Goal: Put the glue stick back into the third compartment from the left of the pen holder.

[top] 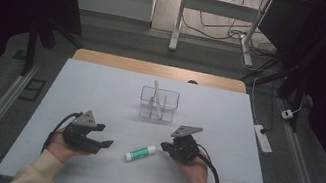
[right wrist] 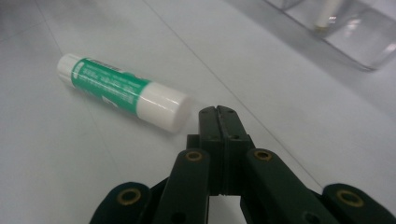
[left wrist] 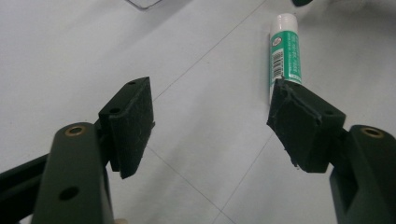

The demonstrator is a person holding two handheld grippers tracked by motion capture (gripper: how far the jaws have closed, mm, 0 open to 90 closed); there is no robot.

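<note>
My left hand-held gripper [top: 102, 143]: lower left of centre in the high view, lying low over the counter, jaws spread wide with nothing between them. In the left gripper view the two black pads [left wrist: 133, 125] stand well apart, bare white surface showing in the gap.

My right hand-held gripper [top: 165, 147]: lower right of centre in the high view, grey three-cornered plate on top, cable trailing back past my wrist. In the right gripper view the jaws are pressed flat together, holding nothing.

My hands: both enter from the bottom edge of the high view in pale sleeves, one behind each gripper.

Glue stick [top: 140, 153]: green-and-white tube lying on its side on the counter, between the two grippers, just below centre in the high view. In the left gripper view it sits at upper right [left wrist: 285, 49], its near end hidden behind the right-hand pad; whether they touch, I cannot tell. In the right gripper view it lies at left of centre [right wrist: 122, 91], white cap end just beside the closed jaw tips, apart from them.

Counter [top: 225, 128]: white sheet with faint seam lines, wooden edge showing at its far side.

Clear container [top: 158, 104]: centre of the high view, beyond the glue stick and well apart from it; transparent, divided into compartments, a pale stick-like item standing tilted inside.
</note>
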